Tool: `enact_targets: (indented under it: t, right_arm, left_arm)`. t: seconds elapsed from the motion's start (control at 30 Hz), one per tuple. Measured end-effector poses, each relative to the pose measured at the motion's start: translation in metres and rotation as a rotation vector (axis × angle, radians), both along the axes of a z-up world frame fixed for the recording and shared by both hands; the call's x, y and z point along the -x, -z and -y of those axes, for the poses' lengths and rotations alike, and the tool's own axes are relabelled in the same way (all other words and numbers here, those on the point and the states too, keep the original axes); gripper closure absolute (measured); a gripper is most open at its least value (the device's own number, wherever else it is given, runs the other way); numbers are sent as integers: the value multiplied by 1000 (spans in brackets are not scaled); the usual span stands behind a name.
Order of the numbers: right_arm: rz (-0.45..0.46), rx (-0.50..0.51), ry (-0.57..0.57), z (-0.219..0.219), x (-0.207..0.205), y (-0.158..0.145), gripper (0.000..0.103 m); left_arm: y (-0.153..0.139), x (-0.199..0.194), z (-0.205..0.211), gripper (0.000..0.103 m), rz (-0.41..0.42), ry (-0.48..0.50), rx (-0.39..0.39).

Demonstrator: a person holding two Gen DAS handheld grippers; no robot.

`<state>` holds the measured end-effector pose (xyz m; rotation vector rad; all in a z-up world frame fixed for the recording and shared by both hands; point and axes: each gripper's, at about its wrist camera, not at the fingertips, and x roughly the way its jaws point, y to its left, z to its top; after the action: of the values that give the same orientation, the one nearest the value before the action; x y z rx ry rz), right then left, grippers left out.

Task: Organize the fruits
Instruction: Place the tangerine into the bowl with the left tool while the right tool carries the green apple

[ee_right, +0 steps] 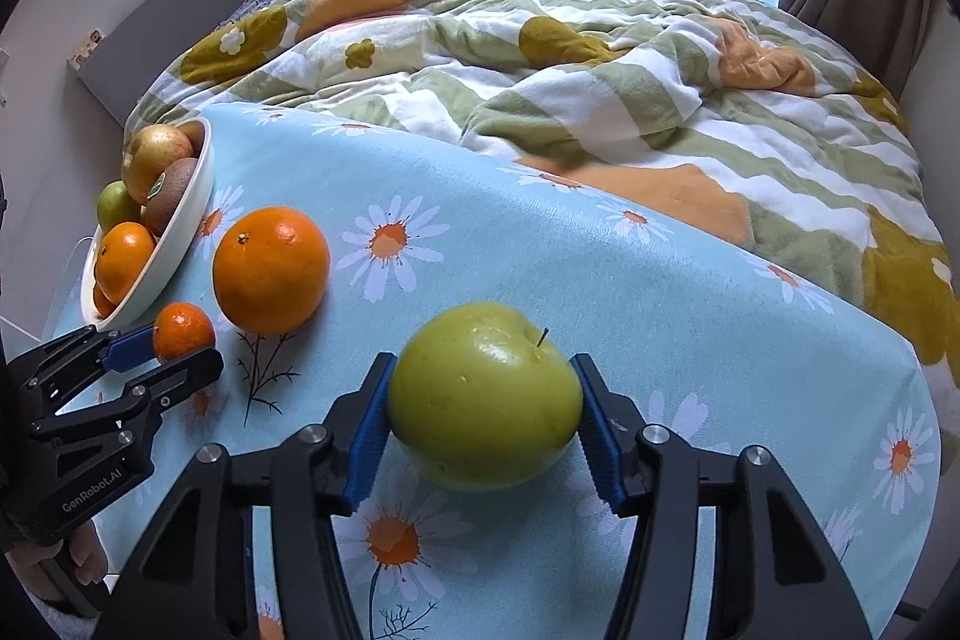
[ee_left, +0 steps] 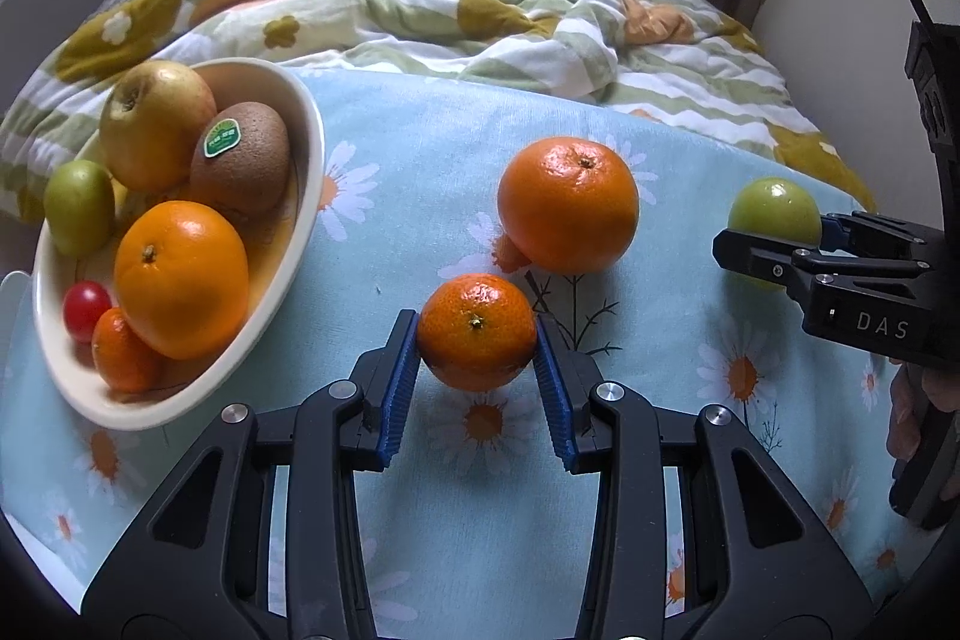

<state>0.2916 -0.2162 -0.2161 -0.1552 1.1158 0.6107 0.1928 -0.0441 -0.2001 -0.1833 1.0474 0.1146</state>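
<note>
My left gripper [ee_left: 477,334] is shut on a small mandarin [ee_left: 476,331], which rests on the daisy tablecloth; the pair also shows in the right wrist view, the mandarin [ee_right: 183,329] between the left fingers. My right gripper [ee_right: 483,394] is shut on a green apple [ee_right: 485,394], seen at the right in the left wrist view [ee_left: 774,211]. A large orange [ee_left: 568,204] sits on the cloth just beyond the mandarin. A white oval bowl [ee_left: 309,196] at the left holds an apple, a kiwi, an orange, a small mandarin, a green fruit and a cherry tomato.
The table wears a light blue daisy cloth [ee_left: 420,142]. Behind it lies a bed with a rumpled flowered quilt [ee_right: 540,58]. Curtains and a window stand at the back. The table's right edge [ee_right: 918,370] drops off near the apple.
</note>
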Motion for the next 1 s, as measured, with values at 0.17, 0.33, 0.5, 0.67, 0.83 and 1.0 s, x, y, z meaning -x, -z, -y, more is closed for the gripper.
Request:
enact_targets:
  t: [0.17, 0.33, 0.5, 0.67, 0.83, 1.0]
  right_arm:
    - [27, -13, -4, 2, 11, -17, 50]
    - [54, -25, -18, 0, 25, -40, 50]
    - [75, -36, -36, -12, 44, -62, 50]
    - [99, -53, -21, -30, 63, -84, 50]
    - [109, -67, 24, -56, 80, -103, 50]
    - [114, -73, 64, -89, 93, -113, 50]
  left_arm:
    - [-16, 8, -2, 59, 25, -3, -2]
    - [-41, 18, -3, 59, 66, 9, -10]
    - [-63, 34, -16, 59, 96, 15, -16]
    - [-85, 49, -40, 59, 133, 37, -21]
    - [-104, 61, -75, 59, 153, 69, -19]
    - [-110, 66, -112, 59, 156, 108, -23]
